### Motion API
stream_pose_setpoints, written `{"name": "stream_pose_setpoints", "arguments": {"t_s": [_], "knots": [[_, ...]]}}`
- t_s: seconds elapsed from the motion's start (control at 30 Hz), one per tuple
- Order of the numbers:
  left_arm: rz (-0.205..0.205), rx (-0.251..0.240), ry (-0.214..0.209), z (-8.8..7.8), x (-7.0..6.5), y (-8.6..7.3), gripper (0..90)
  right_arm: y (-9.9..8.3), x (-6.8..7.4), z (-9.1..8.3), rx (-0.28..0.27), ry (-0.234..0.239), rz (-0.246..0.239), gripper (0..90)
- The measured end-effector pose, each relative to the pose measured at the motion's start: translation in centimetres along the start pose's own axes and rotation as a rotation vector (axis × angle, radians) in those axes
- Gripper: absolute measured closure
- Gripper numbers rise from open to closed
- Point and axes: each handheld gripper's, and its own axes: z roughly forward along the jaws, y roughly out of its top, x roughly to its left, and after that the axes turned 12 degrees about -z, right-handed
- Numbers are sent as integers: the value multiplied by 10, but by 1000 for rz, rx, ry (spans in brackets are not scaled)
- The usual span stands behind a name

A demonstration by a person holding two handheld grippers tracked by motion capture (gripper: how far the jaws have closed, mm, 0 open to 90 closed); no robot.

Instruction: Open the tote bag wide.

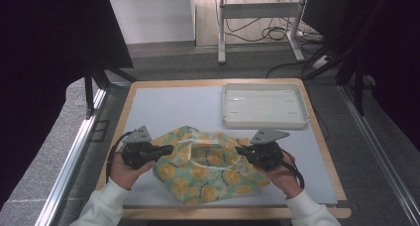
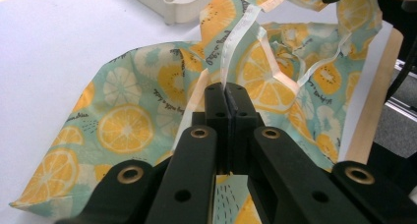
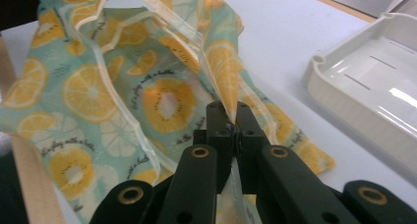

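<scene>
A cloth printed with orange and kiwi slices on pale green lies rumpled on the near half of the grey mat. My left gripper is at its left side, shut on a white-hemmed edge of the cloth, which rises from between the jaws of the left gripper. At the cloth's right side my right gripper is shut on another hemmed edge. In the right gripper view the cloth stands up pinched in the tips of the right gripper. Both held edges are lifted slightly off the mat.
A white plastic tray sits at the back right of the mat, also seen as tray close to the cloth's far side. The wooden table edge runs along the front. Beyond the table are a metal stand and cables on the floor.
</scene>
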Motion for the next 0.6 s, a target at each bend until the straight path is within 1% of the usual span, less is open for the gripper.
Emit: {"name": "stream_pose_setpoints", "arguments": {"t_s": [0.07, 0.1, 0.13, 0.23, 0.3, 0.43, 0.57, 0.6], "knots": [[-1, -2, -6, -1, -1, -2, 900, 0, 1, -1, 0, 6, 0, 873], [-2, -5, -13, -5, -2, -4, 900, -1, 4, -2, -8, 19, -1, 873], [-2, -5, -13, -5, -2, -4, 900, -1, 6, -2, -13, 24, -1, 873], [-8, -17, -36, -11, -5, -8, 900, -3, 10, -4, -17, 38, -4, 872], [-8, -13, -46, -12, -7, -9, 900, -4, 13, -4, -17, 49, -3, 872], [-6, 2, -52, -10, -10, -14, 900, -8, 19, -3, -16, 71, -1, 872], [-7, 7, -59, -10, -11, -17, 900, -12, 23, -5, -17, 83, -2, 871], [-10, 8, -67, -11, -11, -20, 900, -15, 26, -7, -19, 88, 2, 871]]}}
